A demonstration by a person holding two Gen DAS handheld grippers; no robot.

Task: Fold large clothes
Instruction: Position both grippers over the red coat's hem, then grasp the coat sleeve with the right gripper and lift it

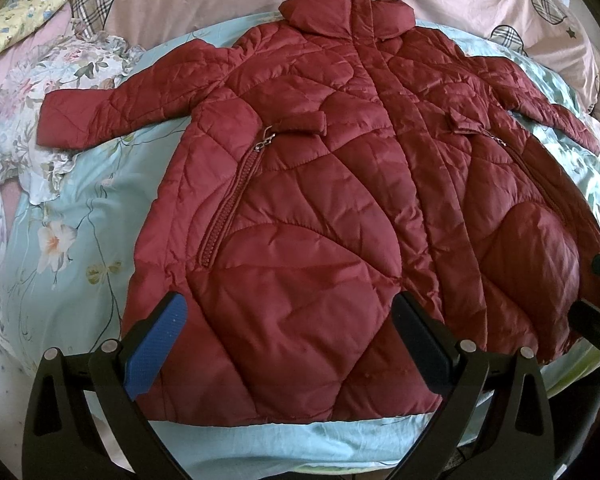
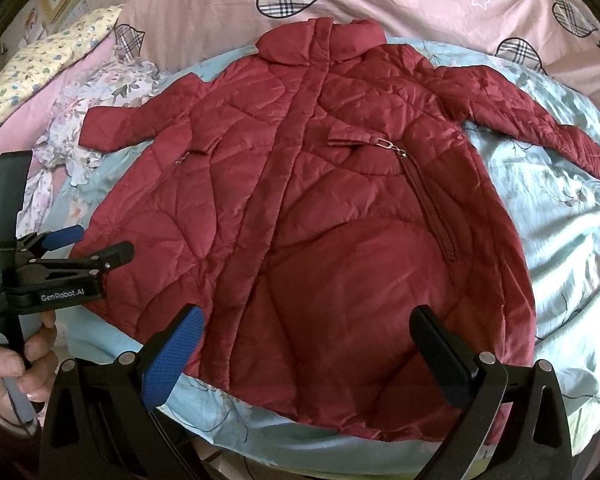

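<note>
Coat [image 1: 320, 200] spread flat, front up, on the sheet [image 1: 80, 216], sleeves out, collar far: laid ready for folding. Left gripper [image 1: 290, 336] and right gripper [image 2: 308, 344] both wide, empty, poised over the near hem for a first grab.

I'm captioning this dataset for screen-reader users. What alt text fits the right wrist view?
A dark red quilted coat lies spread flat, front up, sleeves out, on a pale blue floral bedsheet. The right hand-held gripper hangs open over its hem, and the left hand-held gripper shows at the left edge, held in a hand.
</note>
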